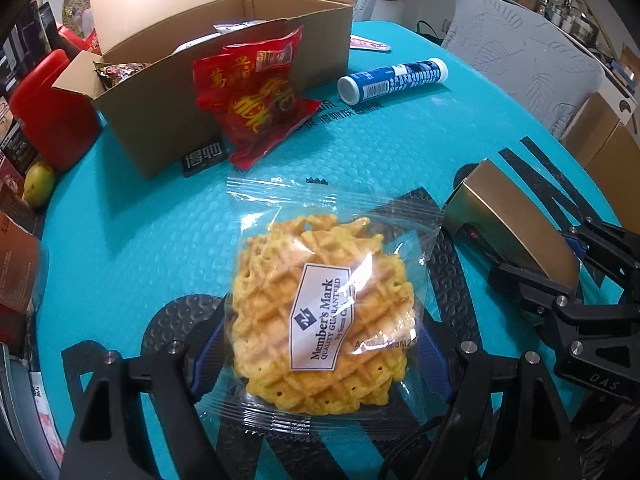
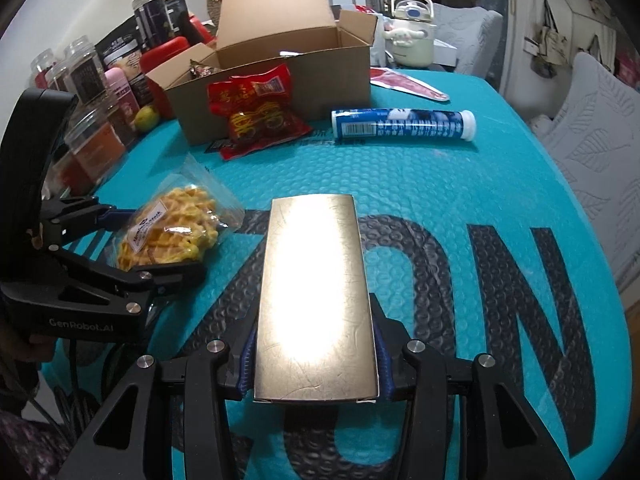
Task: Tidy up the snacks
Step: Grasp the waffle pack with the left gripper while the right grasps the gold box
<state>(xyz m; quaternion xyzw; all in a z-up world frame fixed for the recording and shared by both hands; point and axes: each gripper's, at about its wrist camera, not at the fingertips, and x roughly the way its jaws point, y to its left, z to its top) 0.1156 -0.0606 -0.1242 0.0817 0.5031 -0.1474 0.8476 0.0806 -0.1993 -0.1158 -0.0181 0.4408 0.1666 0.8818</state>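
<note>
My left gripper (image 1: 320, 356) is shut on a clear-wrapped yellow waffle snack (image 1: 320, 320), held just above the teal mat; the waffle snack also shows in the right wrist view (image 2: 172, 232). My right gripper (image 2: 316, 364) is shut on a shiny gold box (image 2: 316, 292), which shows at the right of the left wrist view (image 1: 508, 220). An open cardboard box (image 1: 224, 52) stands at the back with wrapped snacks inside. A red snack bag (image 1: 252, 96) leans against its front wall. A blue-and-white tube (image 1: 392, 80) lies to the right of the box.
A teal bubble mat (image 2: 460, 184) covers the table. Jars and bags (image 2: 84, 76), a red container (image 1: 52, 112) and a green fruit (image 1: 38, 184) crowd the left edge. A cream kettle (image 2: 412, 36) and a red packet (image 2: 404, 84) sit behind the box. Grey chairs (image 1: 524, 52) stand to the right.
</note>
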